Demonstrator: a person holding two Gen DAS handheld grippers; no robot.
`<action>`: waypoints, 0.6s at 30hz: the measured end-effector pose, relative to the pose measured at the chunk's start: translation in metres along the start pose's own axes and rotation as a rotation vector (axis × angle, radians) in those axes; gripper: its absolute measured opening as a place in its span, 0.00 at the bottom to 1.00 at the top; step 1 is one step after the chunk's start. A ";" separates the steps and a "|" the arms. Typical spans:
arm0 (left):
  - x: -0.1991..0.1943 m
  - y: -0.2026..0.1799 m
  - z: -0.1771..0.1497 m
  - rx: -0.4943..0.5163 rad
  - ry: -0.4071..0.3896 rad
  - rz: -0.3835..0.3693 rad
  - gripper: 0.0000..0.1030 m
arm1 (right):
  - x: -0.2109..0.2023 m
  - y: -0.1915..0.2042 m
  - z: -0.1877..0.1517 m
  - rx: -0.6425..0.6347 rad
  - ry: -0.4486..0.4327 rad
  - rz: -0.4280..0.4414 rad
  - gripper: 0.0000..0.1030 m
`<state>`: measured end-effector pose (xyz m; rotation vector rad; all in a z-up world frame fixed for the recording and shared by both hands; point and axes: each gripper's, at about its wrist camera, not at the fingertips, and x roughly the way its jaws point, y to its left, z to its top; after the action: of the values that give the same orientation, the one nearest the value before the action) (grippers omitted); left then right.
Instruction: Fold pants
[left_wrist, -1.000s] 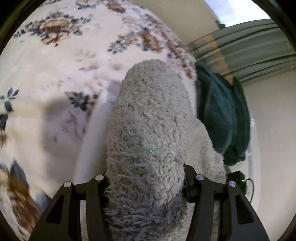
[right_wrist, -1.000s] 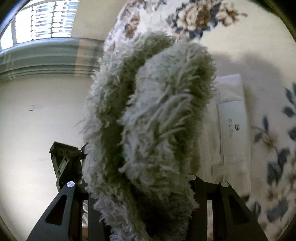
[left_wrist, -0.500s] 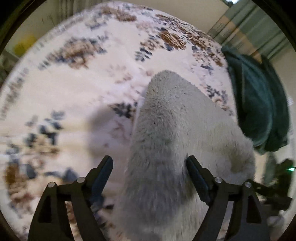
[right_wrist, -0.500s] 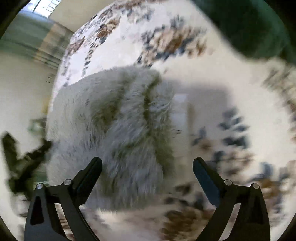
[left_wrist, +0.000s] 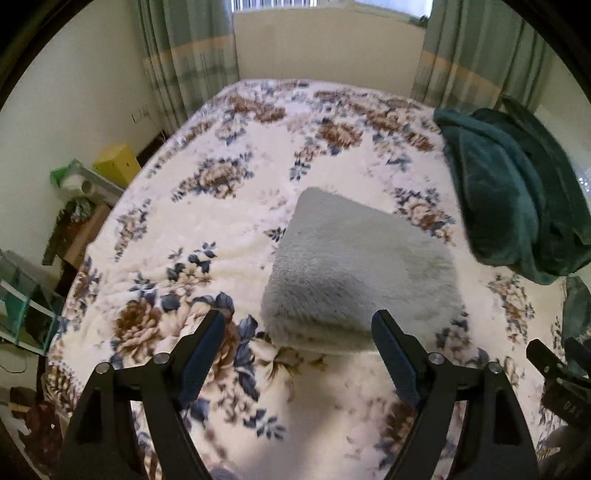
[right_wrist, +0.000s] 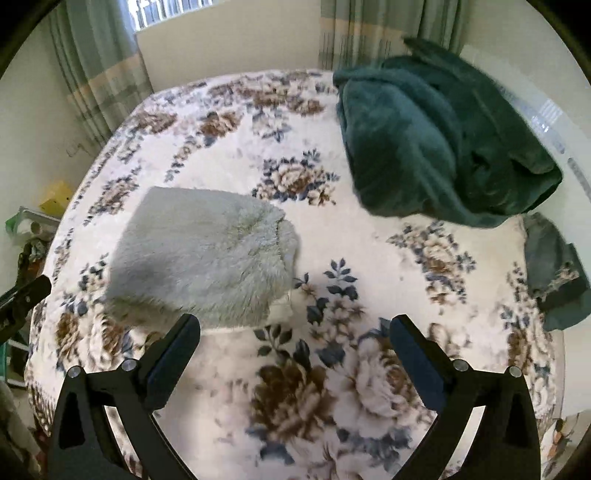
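The left wrist view alone shows a yellow box (left_wrist: 117, 163) and cluttered shelving (left_wrist: 79, 192) beside the bed; the right wrist view alone shows a small dark garment (right_wrist: 554, 273) near the bed's right edge. The left tool (left_wrist: 298, 339) stands wide apart, holding nothing. The right tool (right_wrist: 295, 341) is opening, nothing between its jaws. The fluffy grey pants (left_wrist: 354, 273) lie folded in a thick stack on the floral bedspread (left_wrist: 207, 236), clear of both tools. A teal blanket (right_wrist: 436, 136) is heaped at the far right. Green striped curtains (left_wrist: 184, 55) flank a window.
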<state>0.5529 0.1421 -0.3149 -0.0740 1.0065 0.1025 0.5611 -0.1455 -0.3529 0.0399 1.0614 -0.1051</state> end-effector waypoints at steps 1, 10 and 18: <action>-0.014 -0.003 -0.003 0.003 -0.012 0.001 0.78 | -0.019 -0.003 -0.005 -0.006 -0.015 -0.001 1.00; -0.163 -0.017 -0.042 0.011 -0.136 -0.012 0.78 | -0.219 -0.035 -0.051 -0.049 -0.167 0.019 1.00; -0.280 -0.011 -0.083 -0.016 -0.222 -0.005 0.78 | -0.362 -0.049 -0.100 -0.087 -0.254 0.053 1.00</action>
<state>0.3356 0.1075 -0.1221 -0.0779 0.7843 0.1119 0.2943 -0.1612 -0.0851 -0.0239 0.8097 -0.0149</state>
